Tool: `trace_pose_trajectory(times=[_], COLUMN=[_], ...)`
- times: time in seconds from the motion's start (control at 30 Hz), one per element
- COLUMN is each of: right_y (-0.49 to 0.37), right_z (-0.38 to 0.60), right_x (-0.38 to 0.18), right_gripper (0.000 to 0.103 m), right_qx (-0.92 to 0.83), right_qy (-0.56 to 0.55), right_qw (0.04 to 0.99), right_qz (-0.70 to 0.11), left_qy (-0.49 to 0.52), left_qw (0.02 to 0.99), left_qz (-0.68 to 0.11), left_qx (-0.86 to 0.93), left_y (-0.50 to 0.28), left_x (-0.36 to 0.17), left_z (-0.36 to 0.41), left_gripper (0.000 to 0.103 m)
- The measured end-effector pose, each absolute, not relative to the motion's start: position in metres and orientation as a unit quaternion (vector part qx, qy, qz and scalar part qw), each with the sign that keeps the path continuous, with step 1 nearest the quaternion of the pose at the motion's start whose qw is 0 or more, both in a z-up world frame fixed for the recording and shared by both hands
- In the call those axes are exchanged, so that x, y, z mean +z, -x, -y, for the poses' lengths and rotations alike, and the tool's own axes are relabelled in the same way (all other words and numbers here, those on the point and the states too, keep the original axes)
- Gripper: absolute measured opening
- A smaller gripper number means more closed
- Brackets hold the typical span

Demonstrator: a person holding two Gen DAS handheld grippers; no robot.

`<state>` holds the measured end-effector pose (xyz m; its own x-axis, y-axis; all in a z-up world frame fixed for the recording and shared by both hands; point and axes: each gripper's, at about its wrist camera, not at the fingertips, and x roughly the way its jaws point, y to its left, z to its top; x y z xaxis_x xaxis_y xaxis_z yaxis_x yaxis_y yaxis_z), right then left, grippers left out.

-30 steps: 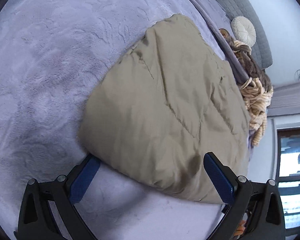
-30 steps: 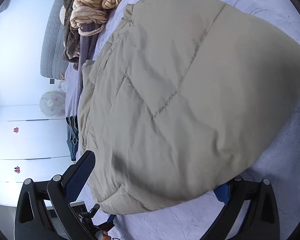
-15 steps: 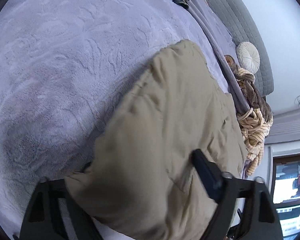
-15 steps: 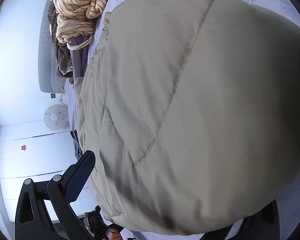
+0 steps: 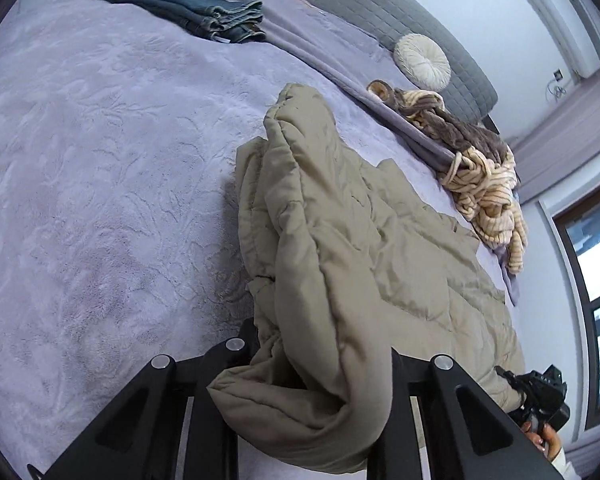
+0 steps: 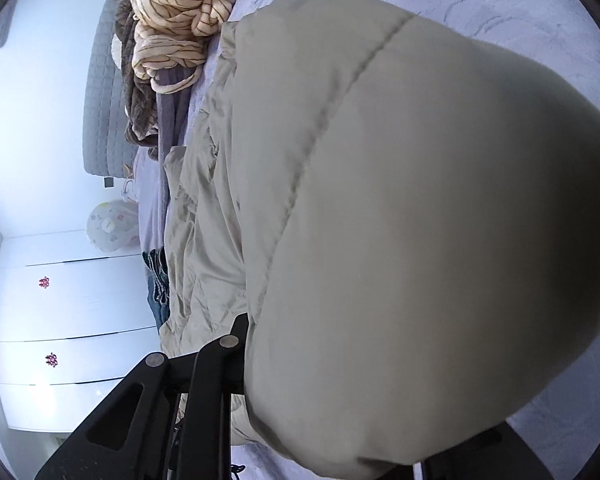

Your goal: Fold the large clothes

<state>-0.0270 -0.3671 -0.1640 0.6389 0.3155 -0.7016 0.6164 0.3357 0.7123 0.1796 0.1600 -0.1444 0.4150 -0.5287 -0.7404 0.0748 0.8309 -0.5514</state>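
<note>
A large beige quilted jacket [image 5: 380,248] lies on a lavender bed cover [image 5: 100,184]. My left gripper [image 5: 320,364] is shut on a thick bunched edge of the jacket and lifts it off the bed; the fabric hides its fingertips. In the right wrist view the jacket [image 6: 400,240] fills most of the frame. My right gripper [image 6: 340,360] is shut on the jacket's near edge; only its left finger [image 6: 236,340] shows, and the puffed fabric covers the rest.
Folded blue jeans [image 5: 188,8] lie at the far end of the bed. A cream and brown striped blanket heap [image 5: 480,176] and a round white cushion [image 5: 422,62] lie by the grey headboard [image 5: 380,12]. White wardrobe doors [image 6: 60,320] stand beyond the bed.
Both grippers went from open around the jacket's near edge to shut on it. The left one has lifted and bunched the edge, and the camera view has risen.
</note>
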Motion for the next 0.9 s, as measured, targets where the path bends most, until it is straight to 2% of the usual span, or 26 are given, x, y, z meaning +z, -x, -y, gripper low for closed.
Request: trace_pose_trajectory(times=[0.27, 0.6, 0.7, 0.73, 0.77, 0.9], right_y=[0.081, 0.178, 0.196, 0.201, 0.204, 0.211], right_z=[0.342, 0.318, 0.316, 0.317, 0.319, 0.324], right_x=[-0.15, -0.146, -0.153, -0.156, -0.158, -0.159], right_gripper=[0.023, 0.023, 0.024, 0.027, 0.029, 0.047], right_qx=[-0.115, -0.102, -0.096, -0.095, -0.097, -0.109], right_qy=[-0.56, -0.566, -0.567, -0.567, -0.567, -0.559], right_qw=[0.695, 0.669, 0.662, 0.66, 0.659, 0.656], right_qz=[-0.436, -0.471, -0.482, -0.484, -0.484, -0.495], left_qy=[0.19, 0.169, 0.164, 0.159, 0.149, 0.144], left_qw=[0.804, 0.781, 0.772, 0.774, 0.781, 0.791], left_qz=[-0.52, -0.574, -0.598, -0.6, -0.598, -0.592], left_qx=[-0.216, -0.178, -0.14, -0.125, -0.103, -0.055], left_y=[-0.137, -0.021, 0.005, 0.011, 0.018, 0.036], left_x=[-0.124, -0.13, -0.144, -0.147, -0.149, -0.147], left_z=[-0.183, -0.221, -0.233, -0.236, -0.241, -0.267], left_gripper=[0.023, 0.023, 0.038, 0.05, 0.057, 0.057])
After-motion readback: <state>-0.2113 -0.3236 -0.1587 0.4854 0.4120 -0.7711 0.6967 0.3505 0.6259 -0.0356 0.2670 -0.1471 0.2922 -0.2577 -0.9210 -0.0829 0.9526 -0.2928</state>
